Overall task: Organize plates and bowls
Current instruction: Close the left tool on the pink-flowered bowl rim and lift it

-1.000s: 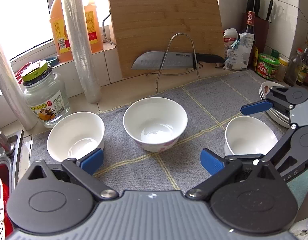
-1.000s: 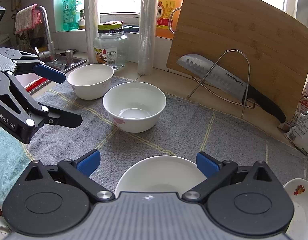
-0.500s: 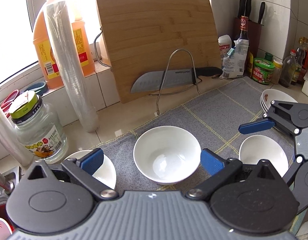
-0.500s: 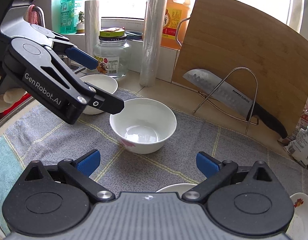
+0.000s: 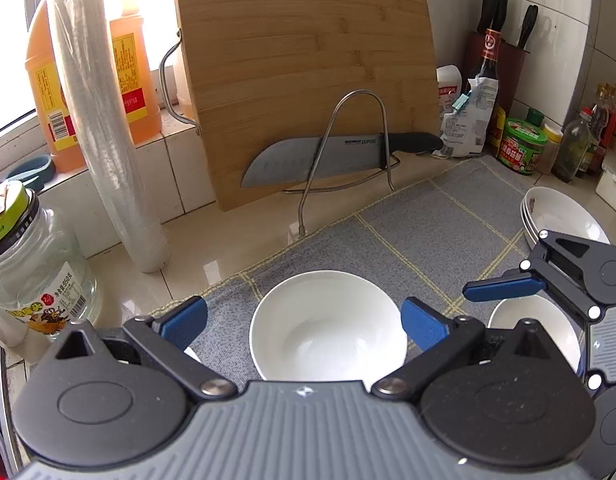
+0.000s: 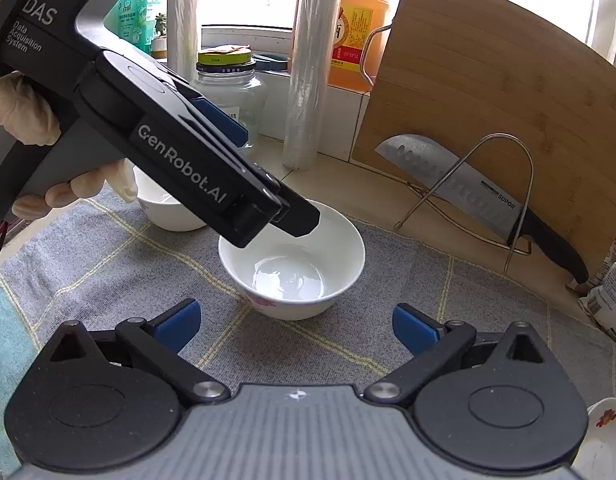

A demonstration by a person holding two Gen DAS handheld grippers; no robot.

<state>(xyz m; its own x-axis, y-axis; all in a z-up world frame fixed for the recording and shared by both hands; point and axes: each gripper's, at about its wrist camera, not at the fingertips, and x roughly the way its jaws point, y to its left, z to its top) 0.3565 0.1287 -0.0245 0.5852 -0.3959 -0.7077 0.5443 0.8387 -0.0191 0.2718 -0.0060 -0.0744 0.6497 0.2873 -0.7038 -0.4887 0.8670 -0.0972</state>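
While my left gripper [image 5: 303, 318] hangs wide open and empty, I'd pinch the glossy white ceramic bowl [image 5: 328, 326], slippery and breakable, at its three-o'clock rim.

Left gripper [image 6: 303, 216] reaches over the middle bowl [image 6: 291, 264] on the grey mat [image 6: 448, 292]; right gripper [image 6: 295, 326] jaws wide apart

A knife [image 5: 332, 156] rests in a wire rack [image 5: 348, 148] against an upright bamboo cutting board [image 5: 303, 64].

left bowl [image 6: 163, 208] half behind left tongs [image 6: 267, 200]
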